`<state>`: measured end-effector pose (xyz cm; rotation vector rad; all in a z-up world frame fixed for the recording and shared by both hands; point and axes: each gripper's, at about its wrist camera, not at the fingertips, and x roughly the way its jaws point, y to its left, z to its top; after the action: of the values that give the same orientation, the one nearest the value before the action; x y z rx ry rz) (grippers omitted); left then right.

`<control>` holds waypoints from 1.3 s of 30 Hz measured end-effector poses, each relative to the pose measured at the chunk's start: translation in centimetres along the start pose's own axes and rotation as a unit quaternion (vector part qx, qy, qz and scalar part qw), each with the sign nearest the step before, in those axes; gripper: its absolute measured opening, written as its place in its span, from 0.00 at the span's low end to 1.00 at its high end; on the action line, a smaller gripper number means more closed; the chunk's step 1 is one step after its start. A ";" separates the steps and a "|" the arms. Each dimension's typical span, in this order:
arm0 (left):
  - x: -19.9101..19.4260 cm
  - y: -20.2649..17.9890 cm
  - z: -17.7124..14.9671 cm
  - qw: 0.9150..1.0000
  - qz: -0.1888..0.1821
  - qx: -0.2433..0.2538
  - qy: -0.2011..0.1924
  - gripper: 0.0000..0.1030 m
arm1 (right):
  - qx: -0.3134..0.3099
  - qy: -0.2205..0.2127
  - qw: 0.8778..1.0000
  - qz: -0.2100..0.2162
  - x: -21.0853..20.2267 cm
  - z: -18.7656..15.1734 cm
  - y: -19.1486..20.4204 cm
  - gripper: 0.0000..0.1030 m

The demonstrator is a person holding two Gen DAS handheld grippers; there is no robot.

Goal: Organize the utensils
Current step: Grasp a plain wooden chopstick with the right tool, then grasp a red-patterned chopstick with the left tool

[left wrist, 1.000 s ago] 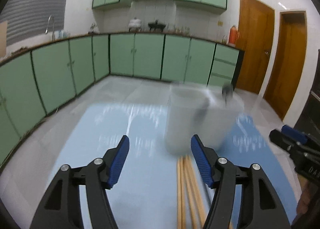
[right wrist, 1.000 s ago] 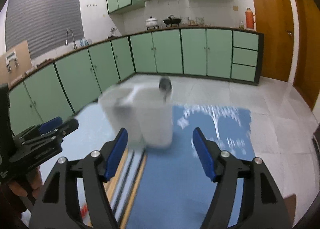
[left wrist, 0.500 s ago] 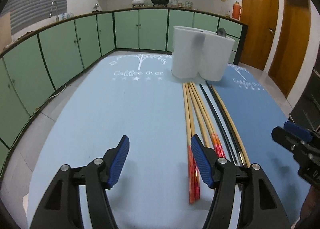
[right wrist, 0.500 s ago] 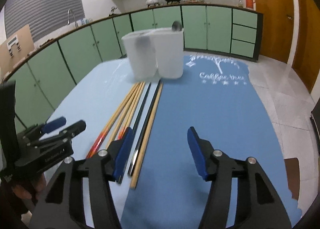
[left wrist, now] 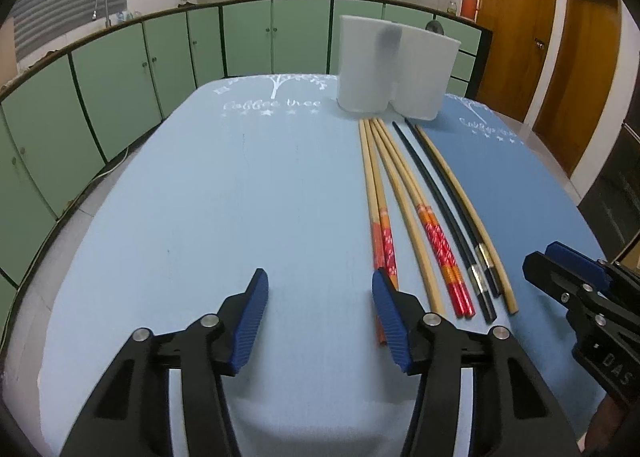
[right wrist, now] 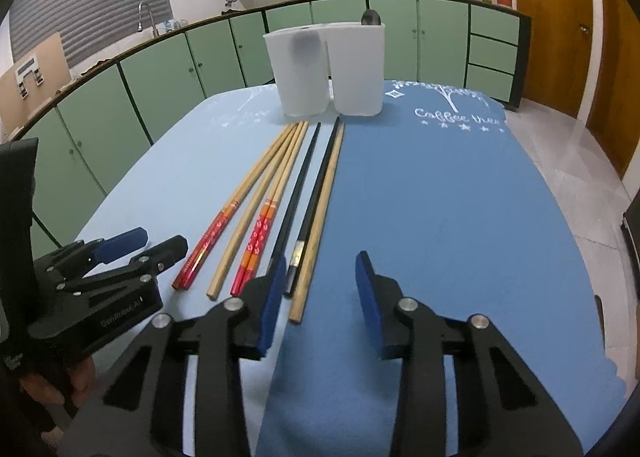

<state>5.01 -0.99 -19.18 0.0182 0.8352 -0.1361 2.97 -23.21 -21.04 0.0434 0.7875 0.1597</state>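
Holder (right wrist: 326, 69): translucent walls blur a dark utensil inside; spoon (right wrist: 371, 18) shows its tip only. Left tongs (left wrist: 320, 315): one finger covers the red chopstick ends (left wrist: 384, 245).

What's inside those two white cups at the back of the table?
A dark spoon bowl pokes above the right frosted white plastic cup. A dark blur shows through the left cup. The cloudy walls hide everything else inside.

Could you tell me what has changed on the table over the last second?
Both views dipped toward the chopsticks. The left hand-held gripper and right hand-held gripper are closing with nothing between them. The white holder and chopsticks stayed put.
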 end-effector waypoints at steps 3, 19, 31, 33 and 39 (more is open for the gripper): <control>-0.1 -0.1 -0.4 1.000 0.000 0.004 -0.001 0.51 | -0.005 0.010 1.000 0.002 0.4 -0.6 0.5 0.27; -0.9 -0.2 -0.9 1.000 -0.016 0.004 0.004 0.51 | 0.040 0.030 0.998 -0.034 1.0 -1.0 -3.0 0.06; -1.8 -0.7 -0.6 0.999 -0.033 0.006 -0.008 0.50 | 0.045 0.029 0.998 -0.032 1.1 -1.0 -3.3 0.06; -1.7 -1.3 -0.6 0.999 -0.031 0.016 -0.007 0.50 | 0.045 0.029 0.998 -0.033 1.1 -0.9 -3.2 0.06; -0.5 -1.2 -0.9 1.000 -0.019 0.016 0.004 0.50 | 0.045 0.030 0.998 -0.032 1.1 -0.9 -3.1 0.06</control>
<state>3.84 -2.04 -19.42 0.0329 0.8409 -0.1842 3.53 -26.11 -22.77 0.0981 0.8544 0.0643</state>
